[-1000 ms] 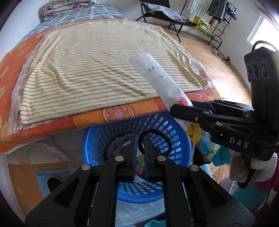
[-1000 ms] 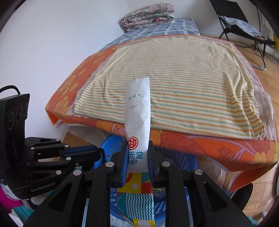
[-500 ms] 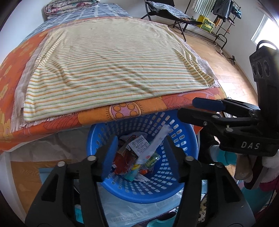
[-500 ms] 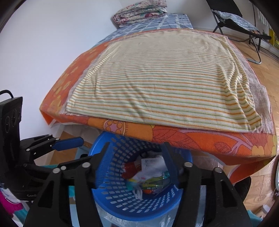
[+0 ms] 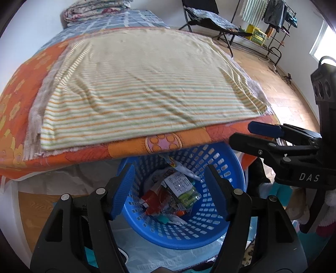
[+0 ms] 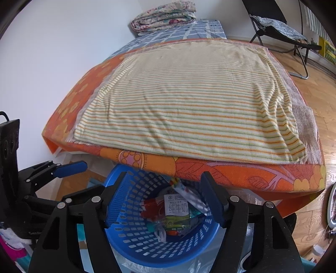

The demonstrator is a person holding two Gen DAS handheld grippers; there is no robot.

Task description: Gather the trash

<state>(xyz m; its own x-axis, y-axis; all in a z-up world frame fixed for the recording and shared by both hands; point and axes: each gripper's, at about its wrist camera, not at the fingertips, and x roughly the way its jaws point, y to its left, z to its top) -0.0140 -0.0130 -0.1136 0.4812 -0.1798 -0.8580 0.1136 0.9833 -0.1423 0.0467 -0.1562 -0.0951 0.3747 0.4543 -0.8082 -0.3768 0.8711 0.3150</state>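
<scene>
A blue perforated basket [image 5: 189, 235] [image 6: 147, 247] stands on the floor under the bed's edge. It holds wrappers, a white milk pack [image 5: 178, 184] [image 6: 175, 205] and a long white sachet [image 5: 184, 170] [image 6: 189, 197]. My left gripper [image 5: 169, 168] hangs over the basket with its jaws opening and nothing between them. My right gripper [image 6: 163, 176] hangs over the same basket, also opening and empty. Each shows in the other's view: the right gripper [image 5: 245, 134] at the right edge, the left gripper [image 6: 73, 180] at the left edge.
A bed with a striped sheet [image 5: 147, 84] over an orange floral cover [image 6: 231, 174] overhangs the basket's far rim. A folded quilt [image 6: 163, 16] lies at the bed's far end. A folding chair [image 5: 210, 19] and a drying rack [image 5: 273, 21] stand on the wooden floor. Clear plastic [image 5: 157, 258] lies under the basket.
Both grippers went from shut to wide. The long white sachet left the right jaws and now lies in the basket. The black loop is gone from the left jaws.
</scene>
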